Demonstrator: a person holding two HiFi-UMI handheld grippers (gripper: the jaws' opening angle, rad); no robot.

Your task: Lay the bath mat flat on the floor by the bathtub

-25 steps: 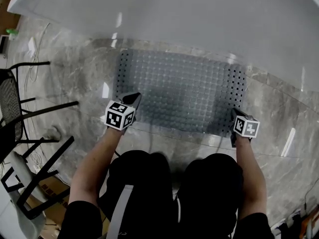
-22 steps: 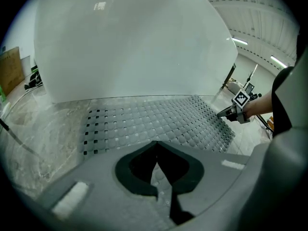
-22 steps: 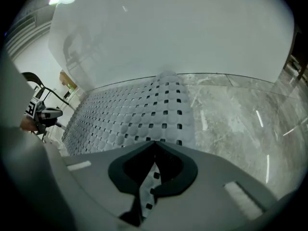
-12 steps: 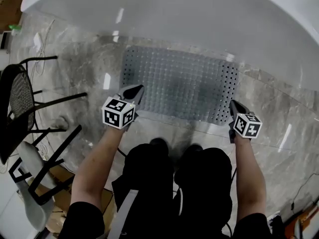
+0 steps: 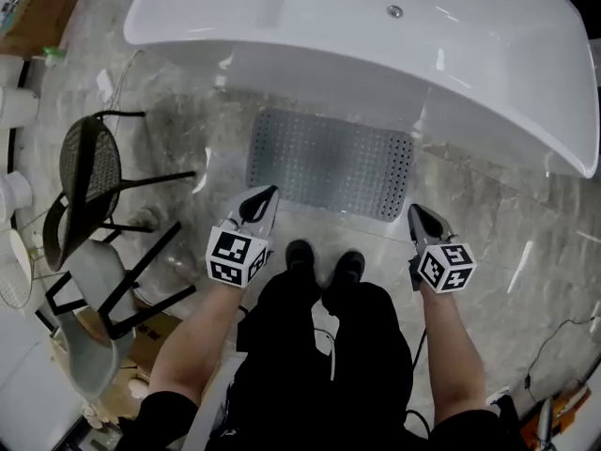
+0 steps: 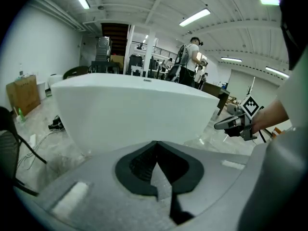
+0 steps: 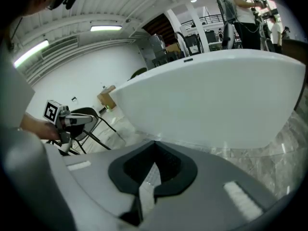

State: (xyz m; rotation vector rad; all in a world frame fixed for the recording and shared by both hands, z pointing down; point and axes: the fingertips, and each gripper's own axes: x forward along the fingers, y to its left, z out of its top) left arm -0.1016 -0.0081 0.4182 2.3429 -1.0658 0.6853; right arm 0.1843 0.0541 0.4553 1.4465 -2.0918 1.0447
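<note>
floor [image 5: 507, 205]: marble, bathtub [image 5: 376, 54] on the far side
bath mat [image 5: 329, 163]: flat beside it, looks done
left hand-held gripper [image 5: 266, 195], right hand-held gripper [image 5: 416, 214]: pressed together, empty

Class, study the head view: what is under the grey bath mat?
The marble floor: the bath mat lies flat on it, beside the white bathtub. The floor directly beneath is covered, so anything there cannot be seen.

Grey perforated bath mat [image 5: 329, 163], rectangular, lying flat on marble floor [image 5: 488, 205], beside white bathtub [image 5: 376, 40]
</note>
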